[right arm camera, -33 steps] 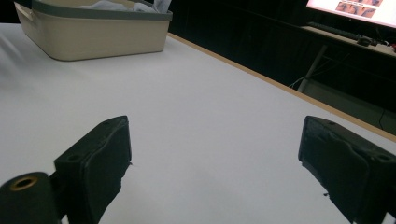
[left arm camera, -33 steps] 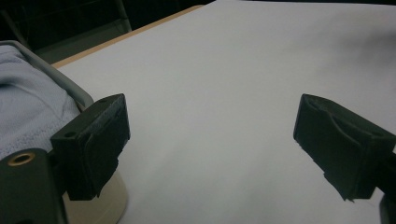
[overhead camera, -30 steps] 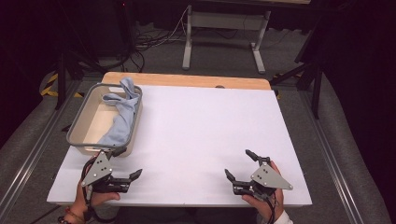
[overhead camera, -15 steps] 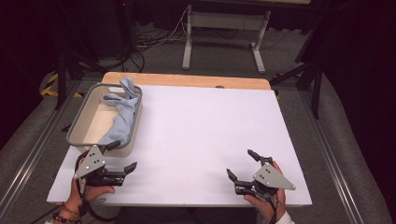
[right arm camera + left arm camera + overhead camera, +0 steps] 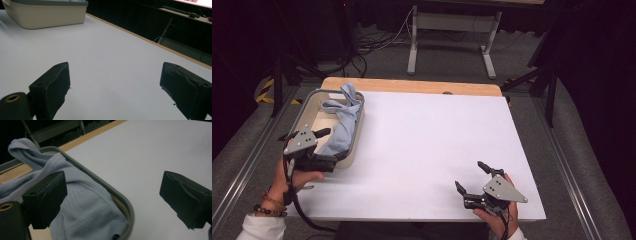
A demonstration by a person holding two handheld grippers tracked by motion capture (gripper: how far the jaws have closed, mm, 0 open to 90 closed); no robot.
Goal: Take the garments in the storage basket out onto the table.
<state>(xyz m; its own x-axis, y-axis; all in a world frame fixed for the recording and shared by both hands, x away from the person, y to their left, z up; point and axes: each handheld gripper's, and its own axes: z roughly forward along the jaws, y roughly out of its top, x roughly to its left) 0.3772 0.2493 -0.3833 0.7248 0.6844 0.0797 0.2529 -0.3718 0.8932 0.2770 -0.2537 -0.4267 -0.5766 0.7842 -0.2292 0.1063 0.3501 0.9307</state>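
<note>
While spread wide, left tool (image 5: 328, 145) over bin (image 5: 310, 98) rim, blue cloth (image 5: 343, 122) draped just beneath.

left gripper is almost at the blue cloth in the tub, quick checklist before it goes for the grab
1. Left gripper jaws open: ok, wide apart.
2. Blue cloth reachable: ok, it drapes over the tub rim nearest the gripper.
3. Jaws astride the cloth: not ok, one jaw is over the cloth, the other over the white table.
4. Tub rim out of the jaws' path: not ok, the rim runs between them.
5. Right gripper out of the way: ok, open at the table's near edge.
</note>
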